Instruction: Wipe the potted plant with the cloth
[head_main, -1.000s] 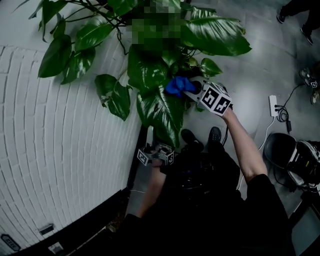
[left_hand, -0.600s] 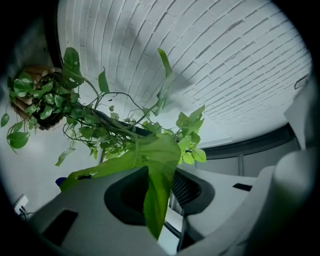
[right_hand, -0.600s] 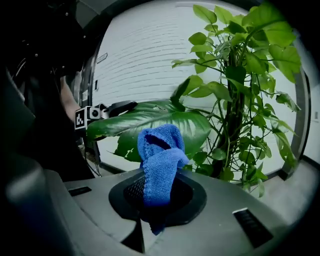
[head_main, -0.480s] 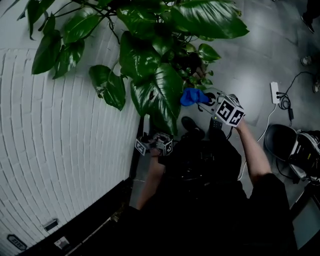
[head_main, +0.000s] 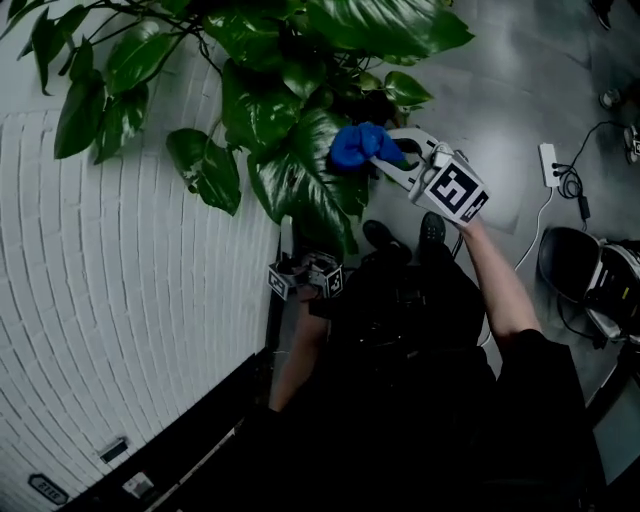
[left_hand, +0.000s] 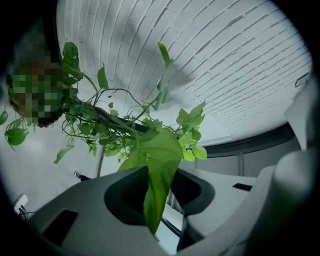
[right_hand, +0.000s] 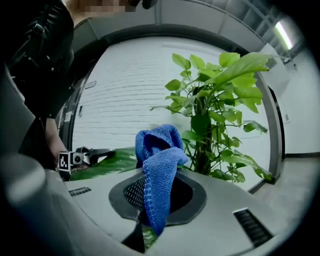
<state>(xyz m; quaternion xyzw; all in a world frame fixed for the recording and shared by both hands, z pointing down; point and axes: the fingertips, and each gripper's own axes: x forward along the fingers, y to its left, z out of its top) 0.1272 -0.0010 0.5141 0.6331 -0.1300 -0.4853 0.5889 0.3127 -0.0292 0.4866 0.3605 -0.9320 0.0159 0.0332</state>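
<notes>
The left hand-held gripper (head_main: 305, 276) is pinching the tip of a large leaf (head_main: 312, 175) of the potted plant (head_main: 300, 50) beside the brick wall (head_main: 120, 300), while the right hand-held gripper (head_main: 388, 157), clamped on the blue cloth (head_main: 358, 145), is bringing it against that leaf's far end, so wiping is seemingly under way, with most leaves left.

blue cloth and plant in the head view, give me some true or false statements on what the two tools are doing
1. The right tool is shut on the blue cloth. True.
2. The left tool holds a second cloth. False: it is shut on a green leaf.
3. The potted plant stands beside a white brick wall. True.
4. The blue cloth lies on the floor. False: the right tool holds it up by the plant's leaves.
</notes>
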